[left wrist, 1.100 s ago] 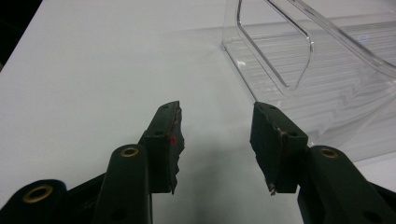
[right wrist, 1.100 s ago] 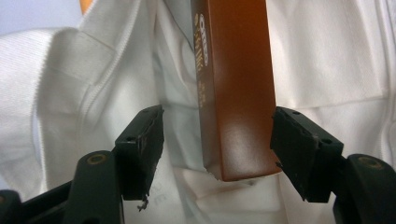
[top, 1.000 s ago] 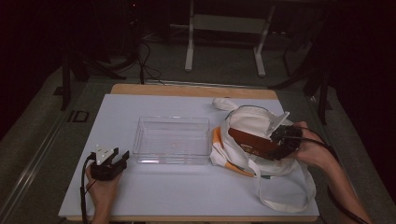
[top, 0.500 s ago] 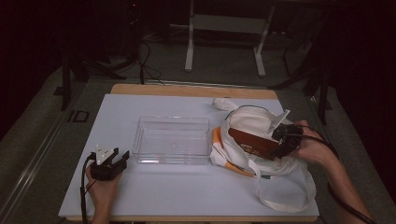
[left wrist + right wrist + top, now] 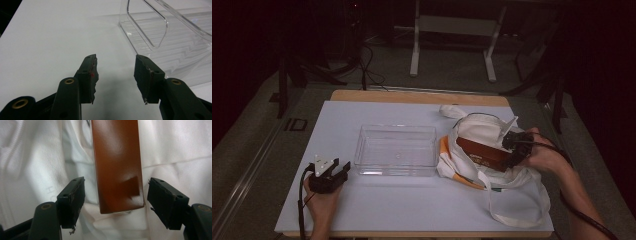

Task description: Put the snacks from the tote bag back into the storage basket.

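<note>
Right gripper view puts my right gripper (image 5: 115,202) low over a white cloth bag (image 5: 175,152), its jaws spread wide. Between the jaws, not touching either one, lies the near end of a brown box (image 5: 117,165); the gap to the left jaw looks a little wider than the gap to the right jaw. From there the box runs straight away from the jaws, up the middle of the view, with creased cloth on both sides of it and under its near end.

Left gripper view has my left gripper (image 5: 115,77) just above the white bench (image 5: 50,37), jaws also wide apart and holding nothing. Bare bench lies between them and ahead of the left jaw. Ahead of the right jaw and close to it sits a clear plastic tray (image 5: 175,50), its near corner a little beyond the jaw tip.

High view sets my left hand (image 5: 323,202) and left gripper (image 5: 337,170) at the near left of the bench (image 5: 387,210), the tray (image 5: 396,149) beyond and to the right of the jaws. My right hand (image 5: 546,157) holds the right gripper (image 5: 510,152) over the bag (image 5: 484,132), jaws pointing at the box (image 5: 482,152), which lies in the bag's open mouth. A bag strap (image 5: 517,210) loops toward the bench's near edge.
</note>
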Tool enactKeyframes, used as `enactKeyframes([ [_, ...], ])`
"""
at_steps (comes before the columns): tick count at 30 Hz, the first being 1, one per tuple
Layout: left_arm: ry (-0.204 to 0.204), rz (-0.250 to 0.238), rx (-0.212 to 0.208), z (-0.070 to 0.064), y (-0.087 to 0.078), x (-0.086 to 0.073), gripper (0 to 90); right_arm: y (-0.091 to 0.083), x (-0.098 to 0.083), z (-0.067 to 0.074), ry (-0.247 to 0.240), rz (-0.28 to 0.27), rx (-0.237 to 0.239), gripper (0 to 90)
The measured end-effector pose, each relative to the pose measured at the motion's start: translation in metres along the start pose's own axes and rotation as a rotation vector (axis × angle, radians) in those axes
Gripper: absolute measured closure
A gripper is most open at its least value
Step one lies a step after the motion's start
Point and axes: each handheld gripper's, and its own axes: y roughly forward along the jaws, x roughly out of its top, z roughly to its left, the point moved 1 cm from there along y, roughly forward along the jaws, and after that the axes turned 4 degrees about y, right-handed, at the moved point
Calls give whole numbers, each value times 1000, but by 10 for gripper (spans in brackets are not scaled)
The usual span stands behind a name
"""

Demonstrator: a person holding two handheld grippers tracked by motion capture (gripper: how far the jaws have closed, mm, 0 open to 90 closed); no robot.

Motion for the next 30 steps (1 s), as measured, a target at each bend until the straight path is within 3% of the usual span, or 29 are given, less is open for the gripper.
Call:
enactKeyframes([
  [10, -1, -1, 0, 0, 0, 0, 536, 8, 0, -8, 16, 32, 27, 302],
  [20, -2, -1, -1, 0, 0, 0, 535, 21, 4, -14, 23, 94, 96, 320],
  [30, -2, -3, 0, 0, 0, 0, 533, 34, 10, -17, 9, 164, 107, 333],
])
